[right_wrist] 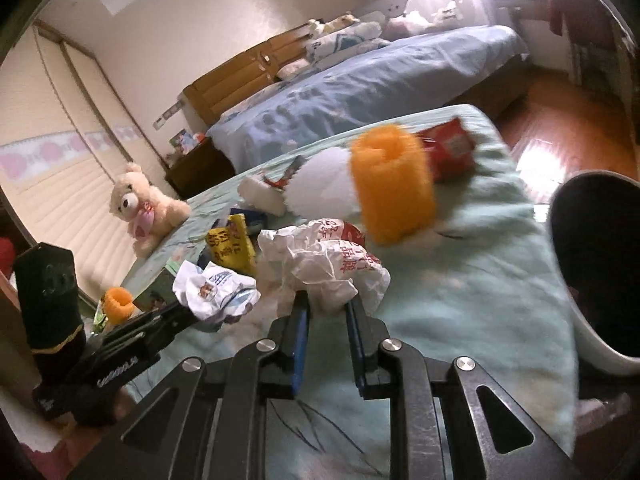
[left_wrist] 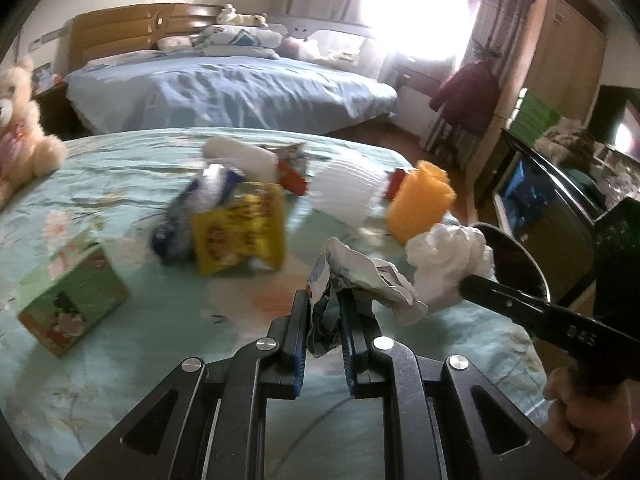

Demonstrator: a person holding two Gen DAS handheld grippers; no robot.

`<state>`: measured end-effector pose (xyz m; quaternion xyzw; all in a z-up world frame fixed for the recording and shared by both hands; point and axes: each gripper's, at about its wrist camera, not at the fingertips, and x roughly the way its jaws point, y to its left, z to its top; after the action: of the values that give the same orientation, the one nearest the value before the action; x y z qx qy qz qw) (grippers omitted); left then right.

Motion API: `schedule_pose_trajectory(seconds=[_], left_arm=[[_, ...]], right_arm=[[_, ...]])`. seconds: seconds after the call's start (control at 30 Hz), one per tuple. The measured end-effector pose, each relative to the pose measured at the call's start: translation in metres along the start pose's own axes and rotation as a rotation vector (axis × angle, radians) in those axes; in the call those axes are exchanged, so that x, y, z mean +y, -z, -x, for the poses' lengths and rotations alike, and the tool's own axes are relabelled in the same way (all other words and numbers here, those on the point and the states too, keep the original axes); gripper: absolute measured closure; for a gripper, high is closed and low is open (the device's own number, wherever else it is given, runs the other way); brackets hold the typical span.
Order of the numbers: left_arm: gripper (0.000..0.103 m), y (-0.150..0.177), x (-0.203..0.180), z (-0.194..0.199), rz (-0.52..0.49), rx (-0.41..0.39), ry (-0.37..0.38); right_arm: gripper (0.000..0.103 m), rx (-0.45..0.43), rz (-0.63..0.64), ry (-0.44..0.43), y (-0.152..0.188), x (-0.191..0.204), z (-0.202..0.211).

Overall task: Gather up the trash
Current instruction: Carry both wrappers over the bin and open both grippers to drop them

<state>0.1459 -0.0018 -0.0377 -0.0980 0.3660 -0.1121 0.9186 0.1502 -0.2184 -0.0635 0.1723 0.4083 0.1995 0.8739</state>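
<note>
Nearest the lens in the left wrist view, the left gripper (left_wrist: 325,312) is pinching a crumpled wrapper (left_wrist: 360,276) printed in blue, lifted clear of the bed (left_wrist: 120,172). Just beside it the right gripper (right_wrist: 327,310) is clamped on a white wad (right_wrist: 320,260) with red print; its pads press into the paper, which also hangs above the cover.

The relation that matters next, as I judge it, is the bin (right_wrist: 592,276): a dark-mouthed, pale-walled pail standing off the bed's right edge, to the right of both grippers. The right one is the nearer; the left would have to cross behind or over it. In the left wrist view the bin's rim shows directly behind the wad.

Between wad and bin nothing stands but bare cover at the right edge. More litter waits toward the far edge: an orange roll (right_wrist: 392,184), a red packet (right_wrist: 452,148), a yellow packet (left_wrist: 240,232), a white tube (left_wrist: 240,156), and a green box (left_wrist: 72,296) toward the left edge. A teddy (right_wrist: 140,204) sits at the far left corner.
</note>
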Motion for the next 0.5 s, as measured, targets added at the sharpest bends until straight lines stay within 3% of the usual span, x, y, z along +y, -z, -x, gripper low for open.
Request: schedule_pose_trajectory(seconds=[0.5], left_arm=[[0.089, -0.017, -0.075, -0.046, -0.126, 0.036, 0.094]], right_arm=[[0.085, -0.079, -0.136, 0.145, 0.005, -0.083, 0.062]])
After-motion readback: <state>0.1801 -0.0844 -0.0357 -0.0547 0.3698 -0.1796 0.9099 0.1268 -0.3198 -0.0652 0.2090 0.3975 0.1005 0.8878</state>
